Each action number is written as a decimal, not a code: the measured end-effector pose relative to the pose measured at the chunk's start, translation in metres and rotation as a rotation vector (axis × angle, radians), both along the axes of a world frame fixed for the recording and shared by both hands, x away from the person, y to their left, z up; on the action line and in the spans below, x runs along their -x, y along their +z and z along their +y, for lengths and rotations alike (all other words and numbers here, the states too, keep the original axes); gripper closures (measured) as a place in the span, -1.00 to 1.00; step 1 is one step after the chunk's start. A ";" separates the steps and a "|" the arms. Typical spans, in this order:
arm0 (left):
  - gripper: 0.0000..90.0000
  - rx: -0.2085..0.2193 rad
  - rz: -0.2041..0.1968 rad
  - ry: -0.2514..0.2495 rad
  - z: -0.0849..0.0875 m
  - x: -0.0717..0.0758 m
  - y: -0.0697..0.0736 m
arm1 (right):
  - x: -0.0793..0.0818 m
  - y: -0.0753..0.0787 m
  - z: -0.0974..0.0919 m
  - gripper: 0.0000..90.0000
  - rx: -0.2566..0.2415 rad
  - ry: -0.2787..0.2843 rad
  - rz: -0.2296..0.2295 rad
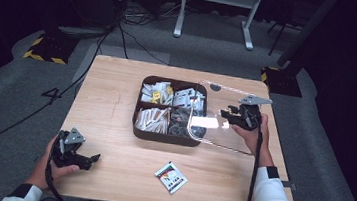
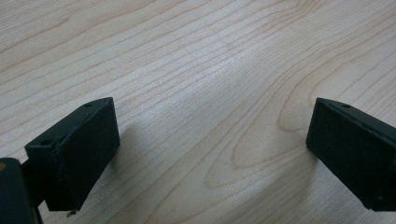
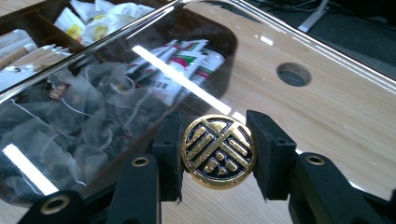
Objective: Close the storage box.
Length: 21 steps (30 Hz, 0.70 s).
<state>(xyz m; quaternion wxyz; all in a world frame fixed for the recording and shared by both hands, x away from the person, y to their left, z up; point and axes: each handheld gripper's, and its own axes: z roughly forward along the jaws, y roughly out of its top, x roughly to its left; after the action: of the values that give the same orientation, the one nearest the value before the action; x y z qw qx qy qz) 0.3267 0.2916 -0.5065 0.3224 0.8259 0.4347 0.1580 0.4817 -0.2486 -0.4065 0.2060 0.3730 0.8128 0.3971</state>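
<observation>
Nearest the person, the left gripper (image 1: pixel 91 160) rests low on the wooden table (image 1: pixel 116 99), jaws spread wide with nothing between them. A single sachet (image 1: pixel 171 177) lies alone on the near edge. Beyond it stands the dark box (image 1: pixel 141 132), its four compartments filled with sachets and tea bags. The right gripper (image 3: pixel 218 154) is clamped on the gold knob (image 3: pixel 218 151) of the clear lid (image 1: pixel 201 108), which is held tilted over the box's right side. By my judgement the lid is mid-handling; whether it is going on or coming off cannot be told. The next move needs level, square alignment.
</observation>
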 end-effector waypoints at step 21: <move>-0.94 0.001 0.001 0.001 0.000 0.000 0.000 | -0.014 -0.003 0.076 0.32 0.008 0.085 0.031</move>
<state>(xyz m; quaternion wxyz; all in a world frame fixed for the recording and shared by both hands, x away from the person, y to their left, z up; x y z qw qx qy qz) 0.3267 0.2915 -0.5065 0.3227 0.8255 0.4354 0.1576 0.4955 -0.1727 -0.4091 0.1777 0.3433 0.8328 0.3962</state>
